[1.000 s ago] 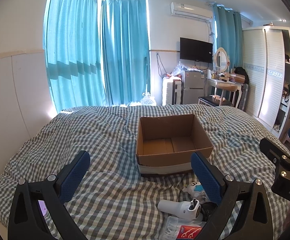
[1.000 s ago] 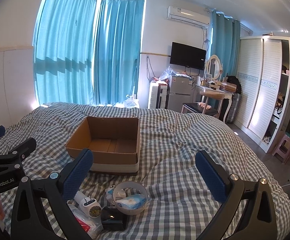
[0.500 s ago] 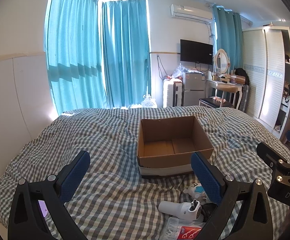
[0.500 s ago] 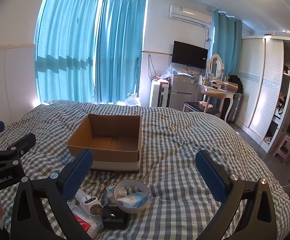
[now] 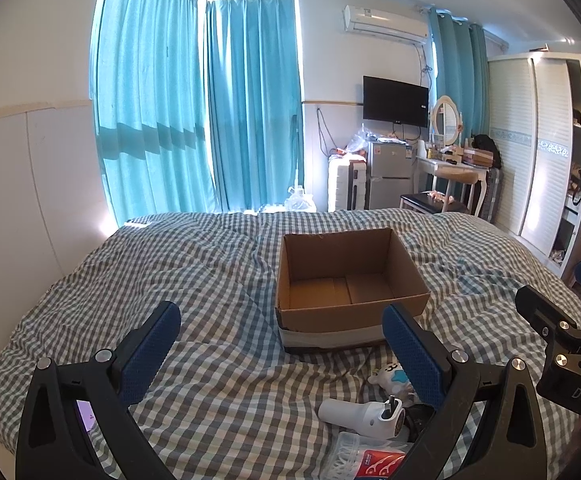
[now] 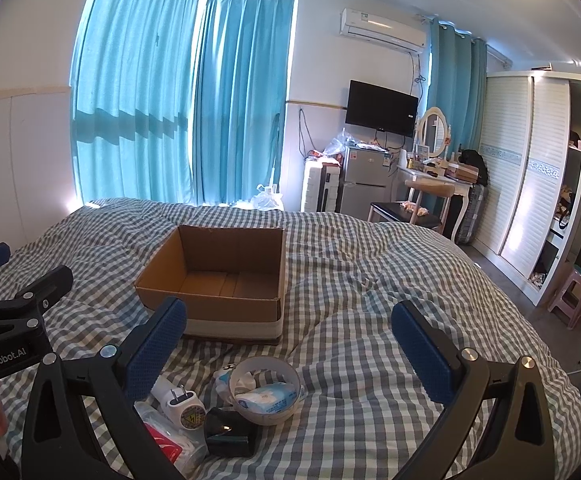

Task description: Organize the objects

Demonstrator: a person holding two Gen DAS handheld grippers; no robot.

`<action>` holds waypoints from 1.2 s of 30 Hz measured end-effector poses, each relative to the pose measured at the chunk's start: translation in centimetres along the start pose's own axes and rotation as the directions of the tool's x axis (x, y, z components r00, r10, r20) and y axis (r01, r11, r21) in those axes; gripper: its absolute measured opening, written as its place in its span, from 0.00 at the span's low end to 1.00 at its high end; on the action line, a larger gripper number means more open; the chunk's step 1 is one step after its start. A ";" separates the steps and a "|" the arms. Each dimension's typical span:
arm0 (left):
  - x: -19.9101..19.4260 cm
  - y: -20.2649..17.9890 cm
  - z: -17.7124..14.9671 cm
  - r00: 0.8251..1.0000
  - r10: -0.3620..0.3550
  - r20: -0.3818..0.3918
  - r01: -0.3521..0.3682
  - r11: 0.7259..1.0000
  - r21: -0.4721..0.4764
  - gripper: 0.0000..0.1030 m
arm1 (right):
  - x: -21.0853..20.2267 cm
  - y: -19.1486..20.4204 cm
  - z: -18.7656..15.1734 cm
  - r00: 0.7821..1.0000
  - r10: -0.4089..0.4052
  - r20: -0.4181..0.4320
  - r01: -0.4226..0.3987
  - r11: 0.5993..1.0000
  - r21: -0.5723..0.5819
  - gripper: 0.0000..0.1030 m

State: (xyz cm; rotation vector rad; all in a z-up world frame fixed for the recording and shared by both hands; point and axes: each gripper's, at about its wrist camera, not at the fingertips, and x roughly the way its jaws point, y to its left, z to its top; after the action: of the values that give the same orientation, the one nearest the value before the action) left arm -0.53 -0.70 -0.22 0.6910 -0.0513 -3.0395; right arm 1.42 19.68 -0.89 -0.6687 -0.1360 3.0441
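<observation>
An empty brown cardboard box [image 5: 350, 280] [image 6: 226, 276] sits open-topped in the middle of the checked bed. In front of it lies a small pile: a white plug adapter [image 5: 364, 416] [image 6: 180, 404], a roll of clear tape [image 6: 266, 390] with a blue-and-white tissue pack [image 6: 268, 396] inside it, a black charger [image 6: 228, 432], a white-and-blue toy figure [image 5: 390, 376] and a red-and-white packet [image 5: 374, 458] [image 6: 166, 442]. My left gripper [image 5: 282, 340] is open above the quilt, left of the pile. My right gripper [image 6: 290, 336] is open above the pile, holding nothing.
The grey-and-white checked quilt [image 5: 178, 272] covers the whole bed, with a wall on its left. Beyond the bed stand teal curtains [image 5: 250, 112], a small fridge [image 5: 390, 176], a dressing table with stool [image 6: 430, 192] and a white wardrobe [image 6: 530, 184]. A pink stool [image 6: 574, 296] stands on the floor at right.
Both grippers have tilted and lifted slightly, so the box and pile sit lower in each view. Neither gripper has changed its opening, and no object has moved.
</observation>
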 end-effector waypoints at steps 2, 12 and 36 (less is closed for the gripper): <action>0.0 0.0 0.0 1.000 -0.002 0.000 0.002 1.000 -0.001 1.00 | 0.1 0.1 0.0 1.000 0.001 -0.002 -0.001 1.000 0.000 1.00; 0.2 0.0 -0.2 1.000 0.005 -0.008 -0.006 1.000 -0.007 1.00 | 0.2 -0.1 -0.3 1.000 0.008 -0.007 -0.008 1.000 0.004 1.00; -0.3 0.2 0.0 1.000 -0.002 -0.011 0.002 1.000 -0.014 1.00 | -0.4 0.0 0.2 1.000 0.025 -0.001 -0.025 1.000 -0.004 1.00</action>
State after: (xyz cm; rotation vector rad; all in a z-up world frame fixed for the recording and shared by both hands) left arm -0.26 -0.85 -0.04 0.7071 -0.0292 -3.0344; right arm 1.72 19.61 -0.55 -0.6777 -0.1350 3.0681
